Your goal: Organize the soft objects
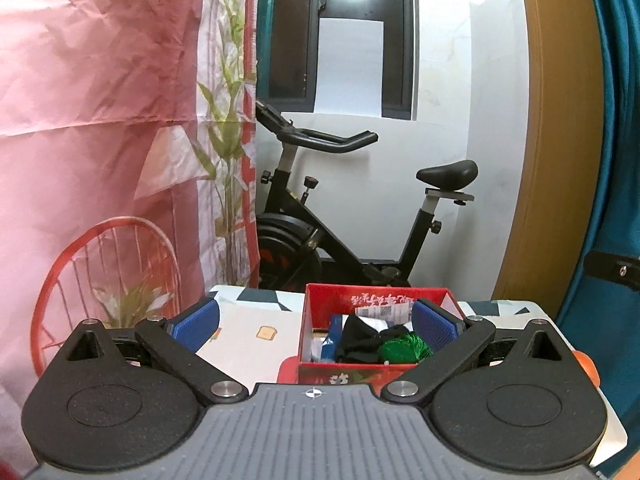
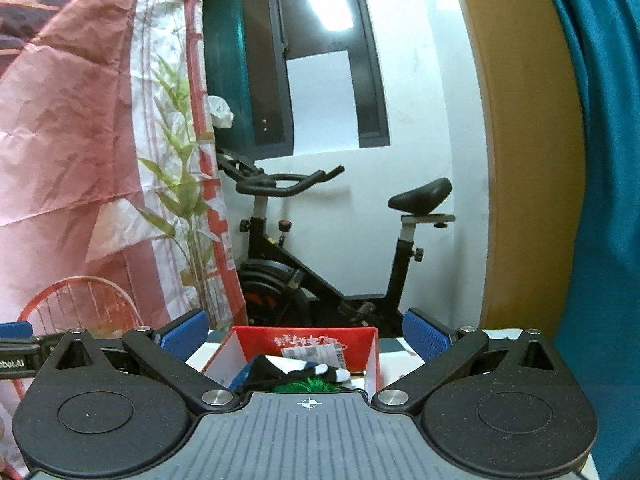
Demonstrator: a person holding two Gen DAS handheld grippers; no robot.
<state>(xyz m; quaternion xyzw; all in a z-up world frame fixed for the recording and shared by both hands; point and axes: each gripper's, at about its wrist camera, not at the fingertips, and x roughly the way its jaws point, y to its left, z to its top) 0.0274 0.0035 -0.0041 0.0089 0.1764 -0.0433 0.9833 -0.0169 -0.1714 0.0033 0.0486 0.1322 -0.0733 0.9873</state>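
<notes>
A red cardboard box (image 1: 376,298) stands on the patterned table (image 1: 248,332). Inside it lie a black sock (image 1: 358,340), a green fuzzy bundle (image 1: 402,346), something blue and white printed paper. My left gripper (image 1: 316,324) is open and empty above the table, with its right pad over the box's right side. From the right wrist view the same red box (image 2: 360,340) holds a black-and-white sock (image 2: 296,370) and the green bundle (image 2: 310,386). My right gripper (image 2: 306,330) is open and empty, hovering above and just behind the box.
A black exercise bike (image 1: 340,236) stands against the white wall behind the table. A pink printed backdrop (image 1: 100,120) hangs at the left, and a teal curtain (image 1: 612,160) at the right. The left gripper's tool (image 2: 16,350) shows at the right wrist view's left edge.
</notes>
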